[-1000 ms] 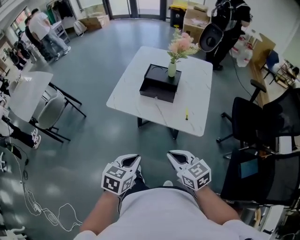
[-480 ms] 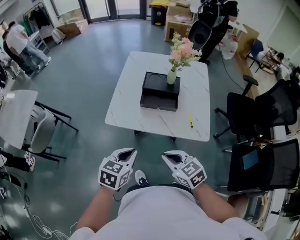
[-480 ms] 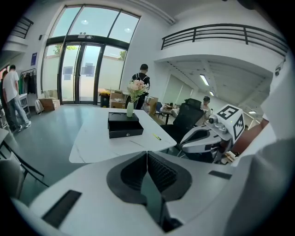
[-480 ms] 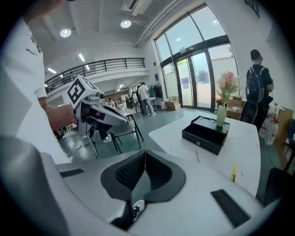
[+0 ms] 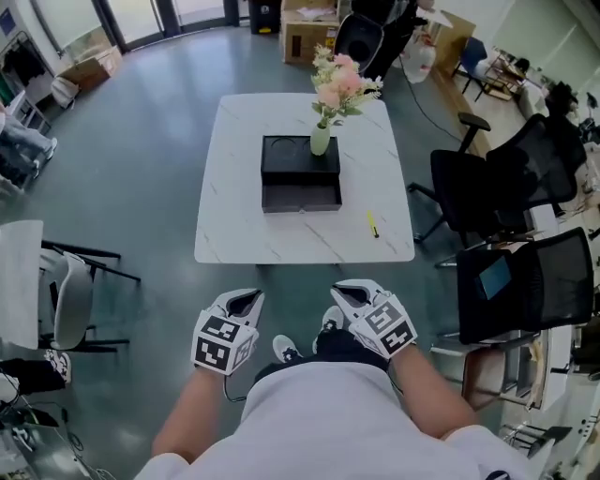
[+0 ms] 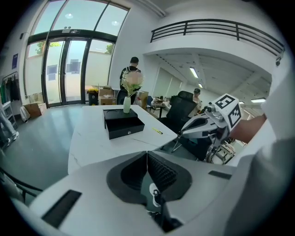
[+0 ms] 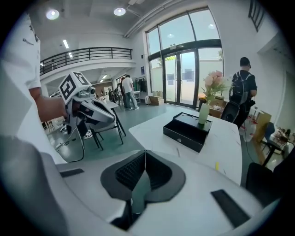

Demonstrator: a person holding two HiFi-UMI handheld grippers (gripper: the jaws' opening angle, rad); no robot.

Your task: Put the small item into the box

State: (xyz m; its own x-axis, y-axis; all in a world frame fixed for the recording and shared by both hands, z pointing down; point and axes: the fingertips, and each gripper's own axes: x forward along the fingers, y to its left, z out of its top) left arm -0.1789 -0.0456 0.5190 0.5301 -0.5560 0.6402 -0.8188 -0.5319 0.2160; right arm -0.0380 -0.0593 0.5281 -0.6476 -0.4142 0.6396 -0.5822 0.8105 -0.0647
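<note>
A black box [image 5: 300,173] sits mid-table on the white table [image 5: 234,234], with a vase of pink flowers [image 5: 321,139] on its far part. The small yellow item [image 5: 372,223] lies on the table to the right of the box, near the front edge. My left gripper [image 5: 247,301] and right gripper [image 5: 343,294] hang side by side over the floor, short of the table, both shut and empty. The left gripper view shows the box [image 6: 122,124], the yellow item [image 6: 158,131] and the right gripper [image 6: 203,126]. The right gripper view shows the box [image 7: 189,131] and the item [image 7: 216,166].
Black office chairs [image 5: 487,192] stand close to the table's right side, and another one with a blue pad [image 5: 525,286] is nearer me. A second white table and a chair [image 5: 56,291] stand at the left. Cardboard boxes [image 5: 309,19] lie beyond the table. A person [image 7: 240,94] stands behind it.
The table has come nearer and now lies straight ahead instead of off to the right. Both grippers keep the same shut pose in front of the body.
</note>
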